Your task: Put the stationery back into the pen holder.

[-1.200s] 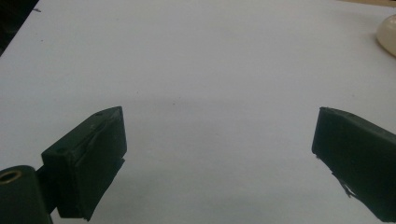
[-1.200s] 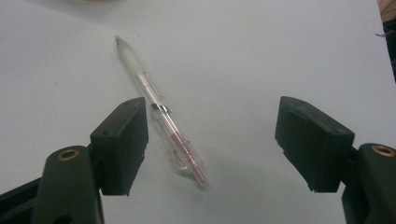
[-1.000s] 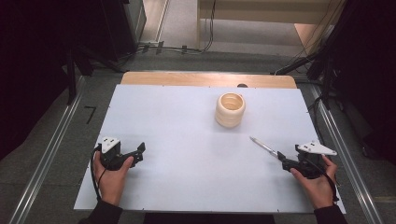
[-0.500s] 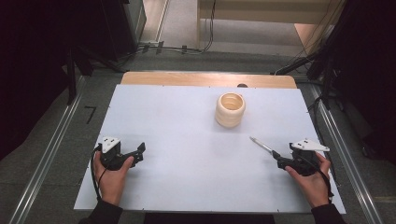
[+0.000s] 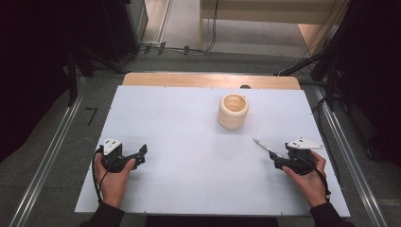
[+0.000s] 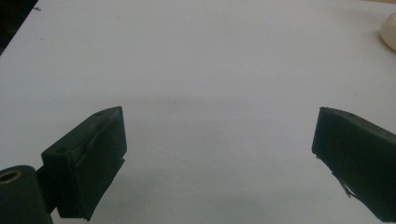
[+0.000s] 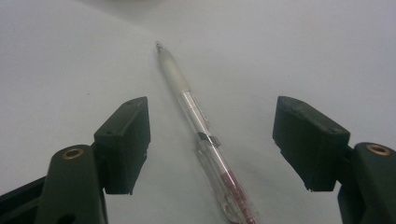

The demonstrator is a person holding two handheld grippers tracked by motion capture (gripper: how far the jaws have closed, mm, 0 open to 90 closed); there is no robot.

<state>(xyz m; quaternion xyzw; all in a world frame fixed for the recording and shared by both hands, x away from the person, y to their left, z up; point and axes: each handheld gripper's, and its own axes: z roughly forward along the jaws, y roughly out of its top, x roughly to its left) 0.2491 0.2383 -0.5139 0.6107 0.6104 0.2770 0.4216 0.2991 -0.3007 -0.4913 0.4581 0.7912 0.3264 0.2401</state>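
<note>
At lower left of the high view, we rest our left gripper (image 5: 140, 154) on the white table (image 5: 179, 137), jaws wide apart and empty. A cream ribbed cup (image 5: 233, 111) stands upper centre. At lower right, our right gripper (image 5: 279, 161) straddles a clear pen (image 7: 201, 130), jaws apart, seemingly poised to grasp it.
</note>
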